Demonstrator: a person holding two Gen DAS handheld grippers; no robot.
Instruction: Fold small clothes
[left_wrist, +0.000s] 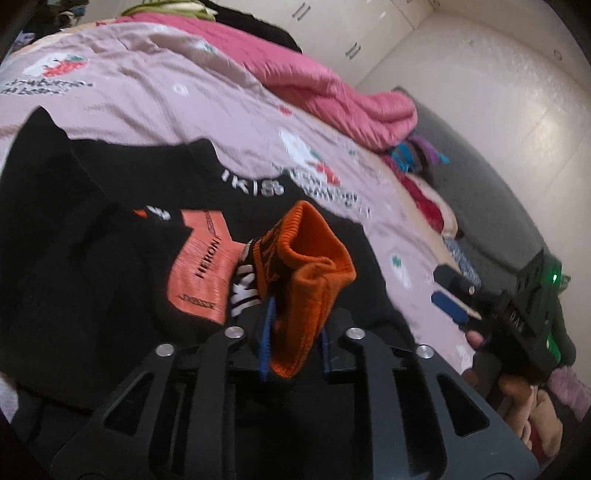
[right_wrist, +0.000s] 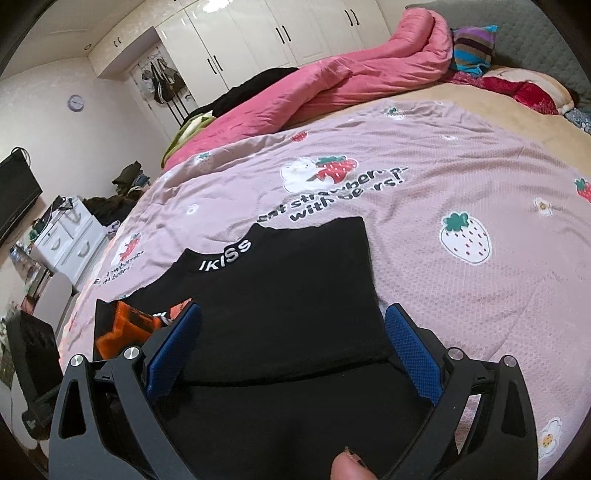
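Left claw nipping orange sock loosely, lifted over black garment on bed, likely to fold it over. Right claw wide open, empty, hovering near garment's right edge.

Bedspread right lies open; quilt blocks beyond.

A black garment (white lettering at its collar) lay spread on the bed; an orange-and-black sock stood bunched above it.

Orange sock; black garment; pink strawberry-print, perhaps bear-print, bedsheet.
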